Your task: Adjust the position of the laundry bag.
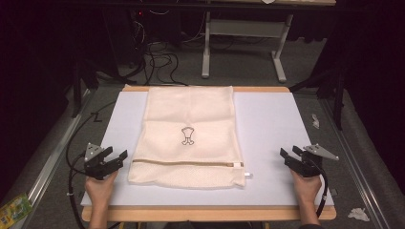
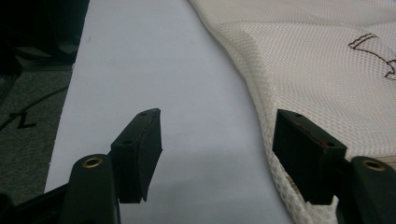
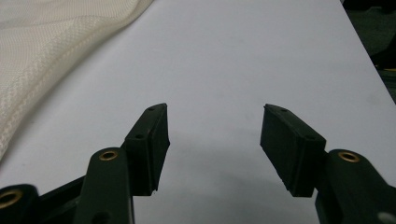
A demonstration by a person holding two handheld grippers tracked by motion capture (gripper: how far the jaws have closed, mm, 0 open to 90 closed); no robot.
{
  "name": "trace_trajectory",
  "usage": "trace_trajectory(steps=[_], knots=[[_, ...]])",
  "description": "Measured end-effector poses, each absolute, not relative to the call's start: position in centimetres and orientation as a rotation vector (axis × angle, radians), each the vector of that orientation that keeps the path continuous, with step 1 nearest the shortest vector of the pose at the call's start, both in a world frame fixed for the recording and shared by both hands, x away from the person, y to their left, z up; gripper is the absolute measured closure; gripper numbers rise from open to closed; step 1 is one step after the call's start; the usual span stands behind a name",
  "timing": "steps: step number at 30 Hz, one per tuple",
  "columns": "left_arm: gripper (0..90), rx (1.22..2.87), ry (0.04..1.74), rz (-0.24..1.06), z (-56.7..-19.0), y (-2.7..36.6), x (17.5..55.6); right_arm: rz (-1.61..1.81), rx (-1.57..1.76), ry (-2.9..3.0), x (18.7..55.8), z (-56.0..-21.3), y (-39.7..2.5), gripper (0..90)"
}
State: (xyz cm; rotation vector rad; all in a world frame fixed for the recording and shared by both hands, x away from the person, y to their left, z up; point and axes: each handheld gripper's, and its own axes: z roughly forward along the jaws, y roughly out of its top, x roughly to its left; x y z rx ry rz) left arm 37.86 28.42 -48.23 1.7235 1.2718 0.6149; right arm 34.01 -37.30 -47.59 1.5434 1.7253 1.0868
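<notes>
In the middle of the high view your cream mesh laundry bag lies flat on the pale white table top, its long side running away from you toward the upper centre of the frame. A brown zip line crosses it near the lower edge, ending at a small white pull tab at the bag's lower right corner, and a small brown outline print sits at its centre. The zip looks closed; whether anything is inside, you cannot tell.

Your left gripper sits at the lower left of the high view, jaws wide apart and holding nothing. In the left gripper view the bag's mesh edge runs just beside the jaw at the right of the frame.

Your right gripper sits at the lower right of the high view, jaws likewise spread wide and empty over bare table. The bag lies well apart from it, at the upper left corner of the right gripper view.
</notes>
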Motion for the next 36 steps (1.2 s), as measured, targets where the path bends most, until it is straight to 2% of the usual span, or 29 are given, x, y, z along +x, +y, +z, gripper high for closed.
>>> trace_trajectory(steps=[23,36], knots=[[32.2,1.732,1.252,0.615,-48.21,28.41,37.78,1.093,1.591,1.730,34.38,-47.67,-37.69,38.9],[32.6,1.709,1.274,0.596,-48.14,28.66,37.99,1.070,1.609,1.762,34.61,-47.54,-37.58,40.7]])
